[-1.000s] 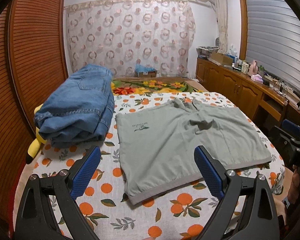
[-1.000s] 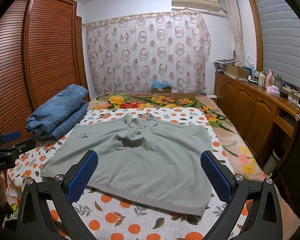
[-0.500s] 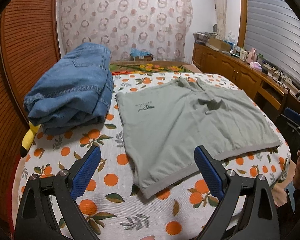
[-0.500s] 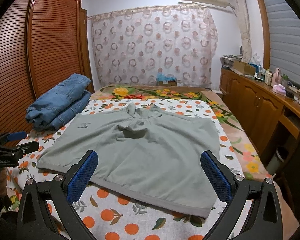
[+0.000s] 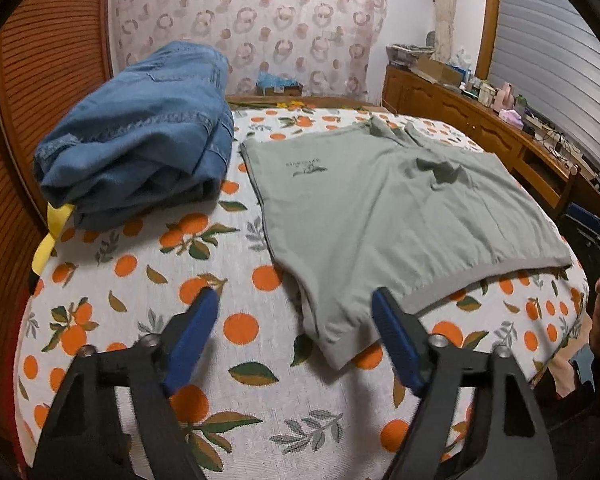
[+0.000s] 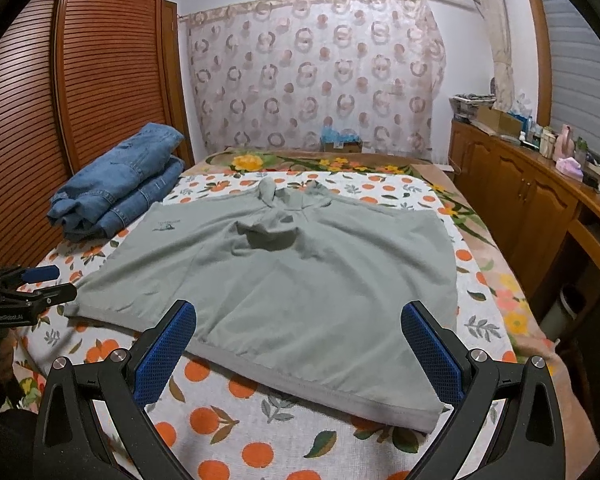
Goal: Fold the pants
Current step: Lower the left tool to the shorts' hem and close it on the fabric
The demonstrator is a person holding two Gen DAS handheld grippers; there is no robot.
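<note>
Approach step: my left gripper (image 5: 294, 322) jaws closing, nothing between them, over the pants (image 5: 384, 216) near corner; right gripper (image 6: 298, 334) jaws spread. Next: pinch hem.

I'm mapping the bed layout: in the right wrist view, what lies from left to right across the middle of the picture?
Left gripper at the left edge → folded jeans → grey-green garment spread flat → wooden cabinet along the right wall.
</note>
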